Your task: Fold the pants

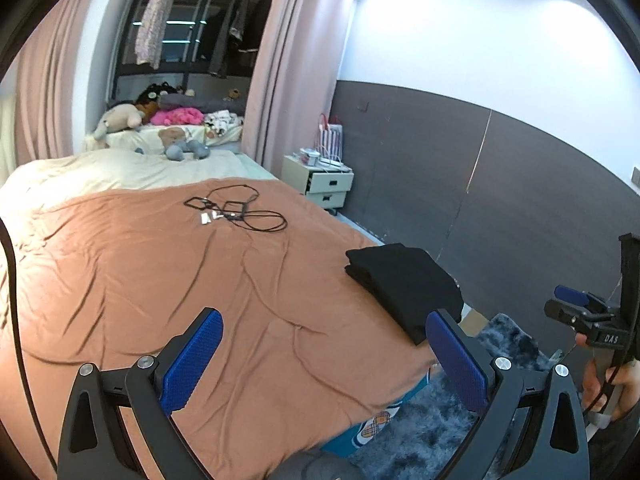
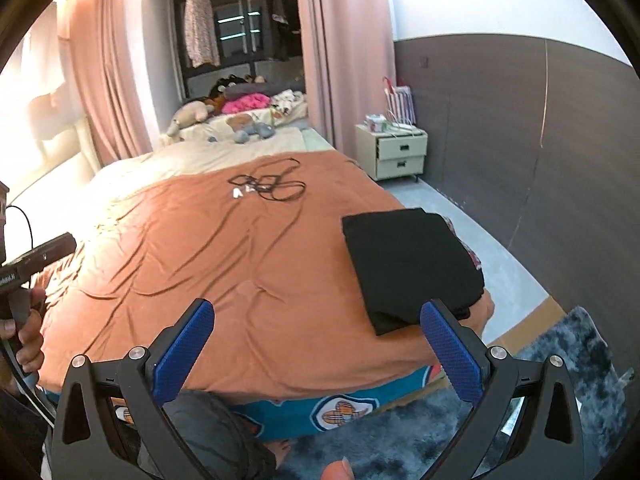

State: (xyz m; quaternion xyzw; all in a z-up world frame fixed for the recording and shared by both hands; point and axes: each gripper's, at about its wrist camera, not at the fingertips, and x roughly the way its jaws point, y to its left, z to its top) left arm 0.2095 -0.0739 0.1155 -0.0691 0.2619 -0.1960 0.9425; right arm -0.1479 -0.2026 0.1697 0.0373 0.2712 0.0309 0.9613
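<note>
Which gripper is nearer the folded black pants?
Right. The right gripper hangs open just short of the folded black pants; the left gripper, also open, sits further left of them.

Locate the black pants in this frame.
The folded black pants lie on the orange bedspread at the bed's near right corner, just ahead of the right gripper, well short of the tangled cable.

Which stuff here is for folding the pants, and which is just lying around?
For the job:
black pants, already folded, on the orange blanket
left gripper, open
right gripper, open

Just lying around:
black cables
stuffed toys
nightstand
blue rug
</note>
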